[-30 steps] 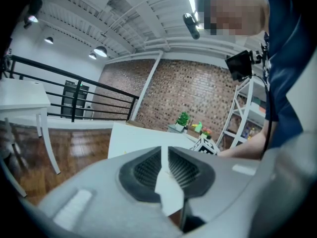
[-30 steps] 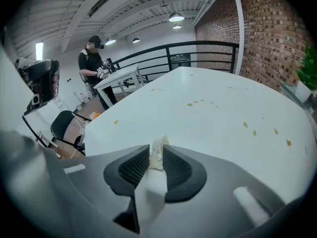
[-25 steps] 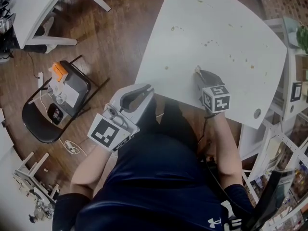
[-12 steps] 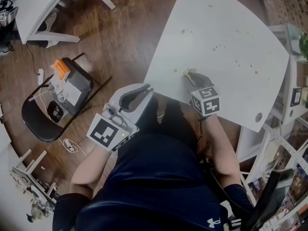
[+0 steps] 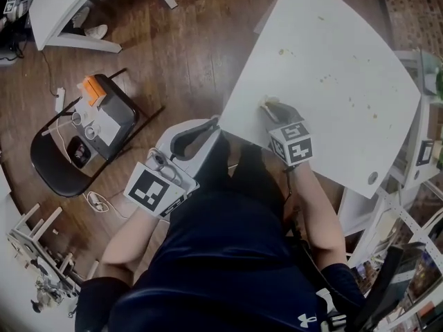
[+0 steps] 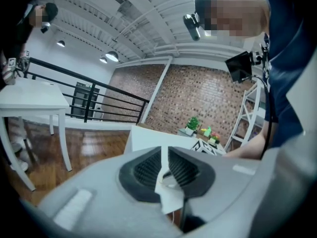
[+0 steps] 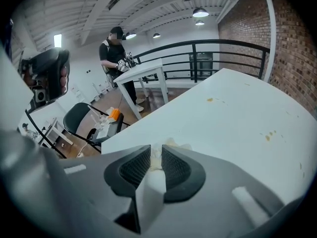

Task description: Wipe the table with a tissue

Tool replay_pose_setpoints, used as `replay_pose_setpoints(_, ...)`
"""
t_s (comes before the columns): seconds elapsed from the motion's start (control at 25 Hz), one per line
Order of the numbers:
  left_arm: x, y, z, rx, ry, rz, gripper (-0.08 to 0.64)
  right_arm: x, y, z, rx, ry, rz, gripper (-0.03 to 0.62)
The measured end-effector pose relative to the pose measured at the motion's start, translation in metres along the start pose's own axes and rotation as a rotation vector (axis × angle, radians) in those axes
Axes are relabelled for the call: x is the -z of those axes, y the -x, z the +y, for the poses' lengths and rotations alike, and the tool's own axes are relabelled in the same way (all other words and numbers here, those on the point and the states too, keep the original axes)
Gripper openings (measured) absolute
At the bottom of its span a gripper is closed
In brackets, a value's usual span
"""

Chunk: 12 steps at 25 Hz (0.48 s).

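clearly, the right gripper [image 5: 275, 109] is doing the wiping: its jaws are clamped on a crumpled tissue [image 5: 266, 103], which bunches out past their tips and is pressed down on the tabletop [image 5: 332, 40] close to its near left edge. the left gripper [image 5: 201, 131] hangs off the tabletop, over the floor beside the person's body, with its jaws nipped together on a thin white scrap [image 6: 171, 197]; whether that is more tissue is hard to tell.

what the next stroke turns on is where the dirt lies. small brownish stains [image 5: 325, 80] are scattered farther out, away from the person and toward the far right side, well apart from the tissue. from the right jaws they sit ahead and off to the right. the patch round the tissue looks clean already, so the wad probably has to be pushed outward across the surface toward those specks. the right hand is much the nearer one; the left is not placed to help.
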<state>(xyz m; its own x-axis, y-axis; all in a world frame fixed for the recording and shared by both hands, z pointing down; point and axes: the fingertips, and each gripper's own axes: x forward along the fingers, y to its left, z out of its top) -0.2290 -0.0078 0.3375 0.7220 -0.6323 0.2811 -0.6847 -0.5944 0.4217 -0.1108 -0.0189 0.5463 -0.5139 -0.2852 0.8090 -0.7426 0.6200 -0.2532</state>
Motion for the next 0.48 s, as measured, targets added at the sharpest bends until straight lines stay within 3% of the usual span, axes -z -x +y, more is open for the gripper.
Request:
replay_pose_setpoints(0.24, 0.001, 0.001, 0.003, 0.002, 0.003, 0.003, 0.041, 0.004, -0.004, 0.023, -0.029, 0.062, 0.04, 0.072)
replay_pose_setpoints(0.48, 0.002, -0.011, -0.013, 0.03, -0.011, 0.013, 0.041, 0.014, 0.016, -0.004, 0.038, -0.007, 0.023, 0.071)
